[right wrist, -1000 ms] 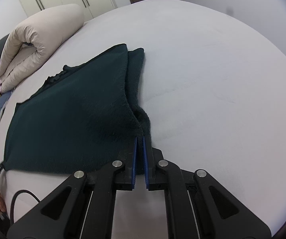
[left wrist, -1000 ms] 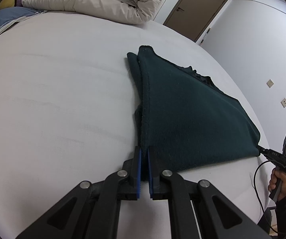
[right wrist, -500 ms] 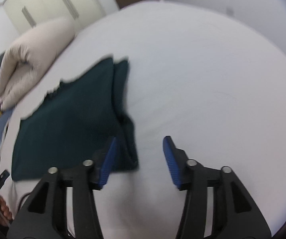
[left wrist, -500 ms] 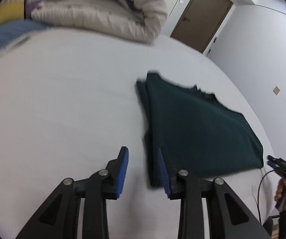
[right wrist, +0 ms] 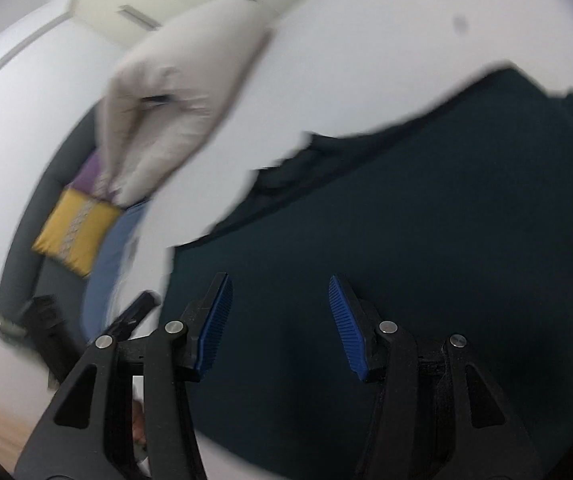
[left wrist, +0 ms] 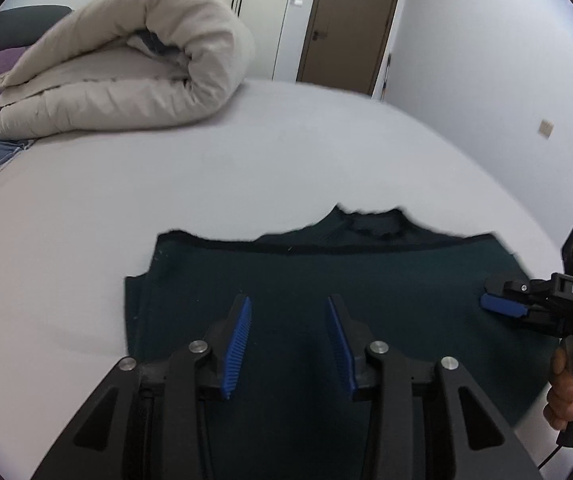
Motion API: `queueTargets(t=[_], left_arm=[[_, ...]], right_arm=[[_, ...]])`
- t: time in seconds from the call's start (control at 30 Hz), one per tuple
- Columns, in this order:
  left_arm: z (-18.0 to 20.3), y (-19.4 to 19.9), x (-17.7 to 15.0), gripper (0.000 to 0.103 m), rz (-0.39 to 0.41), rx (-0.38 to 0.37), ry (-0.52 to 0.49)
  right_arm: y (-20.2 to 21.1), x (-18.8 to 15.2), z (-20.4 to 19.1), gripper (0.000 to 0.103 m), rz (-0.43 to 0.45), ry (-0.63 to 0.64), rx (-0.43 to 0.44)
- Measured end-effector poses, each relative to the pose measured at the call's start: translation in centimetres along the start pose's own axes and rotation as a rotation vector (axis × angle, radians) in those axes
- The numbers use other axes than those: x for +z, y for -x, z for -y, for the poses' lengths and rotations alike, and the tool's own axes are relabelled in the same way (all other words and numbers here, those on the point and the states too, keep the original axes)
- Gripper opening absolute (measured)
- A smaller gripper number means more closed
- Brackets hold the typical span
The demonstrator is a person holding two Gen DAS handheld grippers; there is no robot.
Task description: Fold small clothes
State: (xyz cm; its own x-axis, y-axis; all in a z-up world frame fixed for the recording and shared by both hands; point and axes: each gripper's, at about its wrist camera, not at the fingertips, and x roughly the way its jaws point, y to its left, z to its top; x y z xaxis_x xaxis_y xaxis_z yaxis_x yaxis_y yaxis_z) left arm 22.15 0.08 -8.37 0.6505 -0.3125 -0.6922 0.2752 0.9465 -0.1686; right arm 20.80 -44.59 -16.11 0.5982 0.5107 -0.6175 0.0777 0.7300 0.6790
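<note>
Both fingers of the left gripper (left wrist: 289, 340) are spread wide, with nothing held between the blue ribbed pads (left wrist: 237, 344); the dark green garment (left wrist: 366, 280) is seen directly beneath and ahead of them, its surface filling the gap. In the right wrist view, the right gripper (right wrist: 279, 325) is likewise parted and empty, and the same garment (right wrist: 426, 220) is spread under and beyond its fingers, though this view is blurred. From the left wrist view the right gripper (left wrist: 504, 306) is seen reaching in from the right edge, level above the garment's right side, its handle gripped by the right hand (left wrist: 570, 384). Whether the pads touch the cloth cannot be told. The garment is laid flat on the white bed (left wrist: 206, 168), folded, with a collar at its far edge and a narrower layer protruding on the left. A rolled beige duvet (left wrist: 126, 76) is seen well beyond it.
</note>
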Motion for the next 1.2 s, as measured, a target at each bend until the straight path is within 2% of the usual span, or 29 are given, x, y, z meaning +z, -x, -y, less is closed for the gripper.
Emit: queueTargets(t=[0.07,0.13,0.2,0.27,0.3,0.4,0.43,0.47,0.5,0.6,0.63,0.67,0.7,0.73,0.8,0.87,0.93,1.0,1.07,1.13,1.2], left_arm=[[-1.0,-1.7,-0.6,0.042,-0.034,0.024,0.012],[-2.6,-2.3,-1.7,0.042,-0.030,-0.007,0.044],[-3.8,-2.3,-2.0,0.041,-0.011,-0.066,0.099],[-4.3,-2.4,-2.0,0.041,-0.010,-0.092,0.122],[-4.5,-2.5,-2.0,0.041,-0.011,-0.104,0.132],[-5.6,-2.0,-2.3,0.041,-0.013,-0.132,0.177],[-6.0,-1.6,-2.5,0.041,-0.016,-0.124,0.187],[-6.2,-1.3,-2.6,0.041,-0.018,-0.113,0.188],[-6.4,-0.8,-2.8,0.041,-0.016,-0.097,0.184],[-6.6,0.4,-2.7,0.042,-0.011,-0.049,0.174],[-6.5,0.9,-2.3,0.042,0.003,-0.044,0.173],[-6.2,1.2,-1.8,0.042,0.019,-0.044,0.168],[-5.9,1.4,-1.1,0.044,0.033,-0.044,0.159],[-5.3,1.4,-0.3,0.048,0.048,-0.044,0.145],[-4.0,0.6,1.0,0.055,0.046,-0.035,0.111],[-3.5,-1.0,1.5,0.055,0.026,-0.025,0.091],[-3.6,-3.1,1.3,0.055,-0.017,-0.011,0.096],[-4.3,-4.5,0.6,0.054,-0.051,-0.010,0.118],[-5.2,-4.8,0.3,0.054,-0.038,-0.048,0.154],[-5.7,-4.9,0.2,0.054,-0.037,-0.071,0.168],[-6.0,-5.1,0.1,0.054,-0.037,-0.091,0.179]], right_arm=[[0.9,0.6,3.5,0.015,0.042,-0.077,0.084],[2.8,0.9,7.0,0.011,0.111,-0.134,0.146],[5.8,0.9,10.1,0.010,0.214,-0.183,0.130],[8.2,1.5,12.3,0.011,0.286,-0.233,0.107],[9.4,1.7,13.2,0.014,0.323,-0.251,0.041],[12.6,1.3,16.4,0.018,0.395,-0.378,-0.064],[13.4,1.3,16.7,0.020,0.407,-0.403,-0.077],[14.1,1.5,16.0,0.025,0.418,-0.391,-0.112],[14.4,1.8,14.8,0.026,0.426,-0.347,-0.137],[13.4,3.2,9.1,0.031,0.396,-0.147,-0.141],[12.1,3.7,6.6,0.040,0.378,-0.076,-0.114],[11.1,3.8,4.8,0.054,0.362,-0.029,-0.091],[9.7,3.9,3.0,0.060,0.338,0.019,-0.063],[7.3,4.1,0.8,0.071,0.288,0.072,-0.022],[2.9,3.9,-2.2,0.073,0.180,0.120,0.022],[-2.3,3.7,-3.9,0.071,0.026,0.143,0.048],[-5.7,3.4,-4.0,0.069,-0.035,0.114,0.027],[-6.8,4.0,-2.2,0.061,-0.010,0.045,0.033],[-6.0,4.8,0.3,0.036,0.033,-0.043,0.078],[-4.7,5.9,3.4,0.024,0.058,-0.120,0.143],[-3.4,6.8,6.0,0.024,0.102,-0.138,0.094]])
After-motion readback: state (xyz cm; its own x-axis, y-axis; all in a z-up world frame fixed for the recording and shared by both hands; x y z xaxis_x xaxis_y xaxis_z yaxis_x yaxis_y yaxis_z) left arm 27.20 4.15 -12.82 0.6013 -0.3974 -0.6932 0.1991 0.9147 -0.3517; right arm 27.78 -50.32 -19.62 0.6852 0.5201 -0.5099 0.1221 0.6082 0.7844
